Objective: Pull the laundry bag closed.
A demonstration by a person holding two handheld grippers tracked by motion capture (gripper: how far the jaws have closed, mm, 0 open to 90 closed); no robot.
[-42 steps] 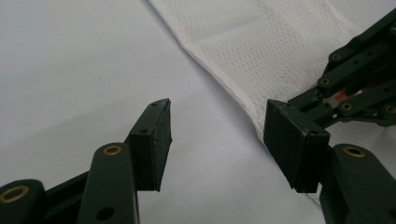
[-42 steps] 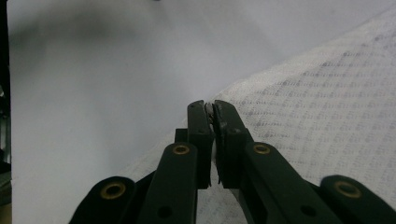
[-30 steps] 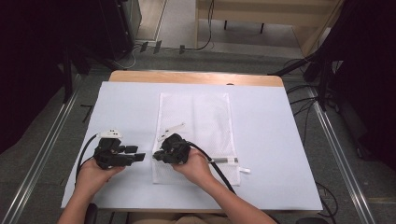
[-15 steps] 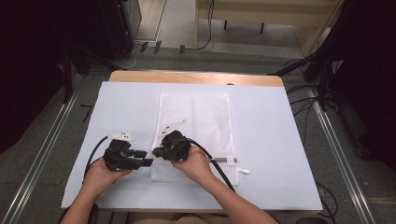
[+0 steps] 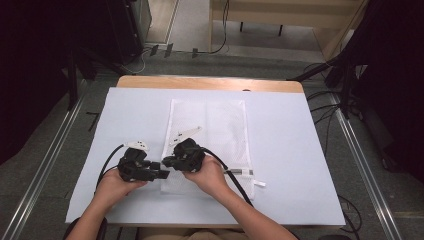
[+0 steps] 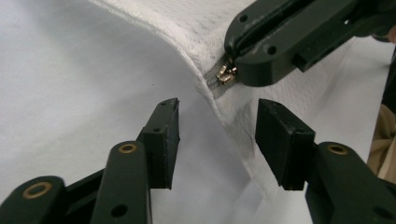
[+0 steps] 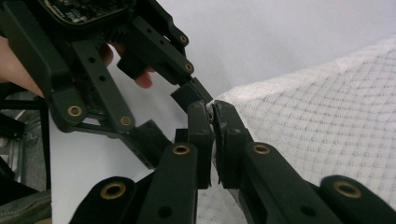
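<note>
A white mesh zip bag [image 5: 220, 125] lies flat in the middle of the table. My right gripper [image 5: 167, 162] is shut on the bag's near left edge, lifting it slightly; in the right gripper view its pads [image 7: 212, 109] pinch the fabric [image 7: 317, 112]. The brass zipper pull [image 6: 224, 74] sticks out just beside the right gripper's tips [image 6: 289, 37]. My left gripper [image 5: 161, 175] sits close to the left of it, open. Its jaws [image 6: 217, 135] have just been closing, and they straddle the bag's raised edge below the pull without pressing on it.
A white sheet [image 5: 300, 150] covers the wooden table [image 5: 210, 82]. The right gripper's cable [image 5: 235, 177] trails across the bag's near end, by a small white tag [image 5: 259, 183]. Metal rails [image 5: 45, 165] run along both sides, with dark gear beyond.
My left gripper has moved right, toward the right gripper and the bag's edge, and its jaws have narrowed. The right gripper has stayed put, still pinching the bag.
</note>
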